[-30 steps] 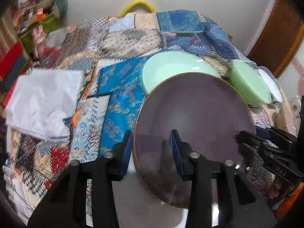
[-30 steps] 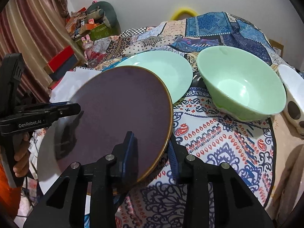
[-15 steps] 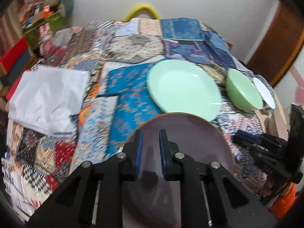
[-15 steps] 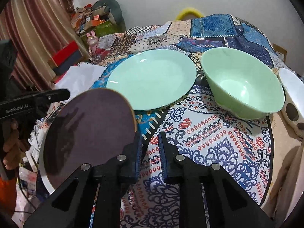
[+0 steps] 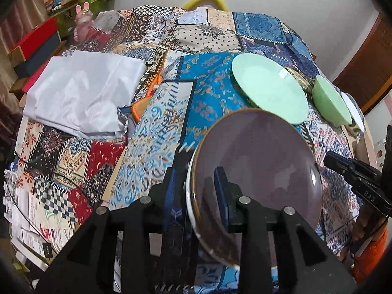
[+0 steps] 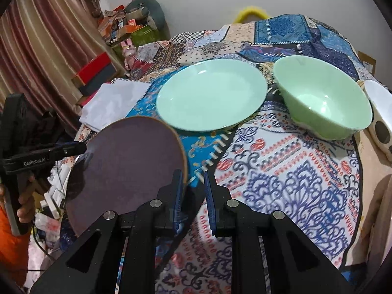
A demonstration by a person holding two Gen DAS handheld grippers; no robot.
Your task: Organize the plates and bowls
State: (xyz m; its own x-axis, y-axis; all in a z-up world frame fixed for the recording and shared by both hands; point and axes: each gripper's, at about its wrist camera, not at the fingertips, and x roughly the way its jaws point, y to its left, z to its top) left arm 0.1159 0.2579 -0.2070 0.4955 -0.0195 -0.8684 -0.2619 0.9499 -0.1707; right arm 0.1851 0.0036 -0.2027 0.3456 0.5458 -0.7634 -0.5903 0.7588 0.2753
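the desk (image 6: 281, 161) is covered with a patchwork cloth (image 5: 156, 132). a folded grey sheet (image 5: 80, 98) lies far left on it. the purple plate (image 5: 254, 171) is held tilted above the near edge; the left tool (image 5: 196, 191) has its rim between the pads and its jaws are opening. behind it lie the mint plate (image 6: 210, 95) and, just to its right, the green bowl (image 6: 323, 98). the right tool (image 6: 193, 196) is narrow and holds nothing, just beside the purple plate.

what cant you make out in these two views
- White dish: cut off by the right wrist view's right edge.
- Underside of the dark plate: faces away in both views.
- Yellow ring: mostly hidden behind the patterned cloth.
- Clutter by the curtain: too small to identify.
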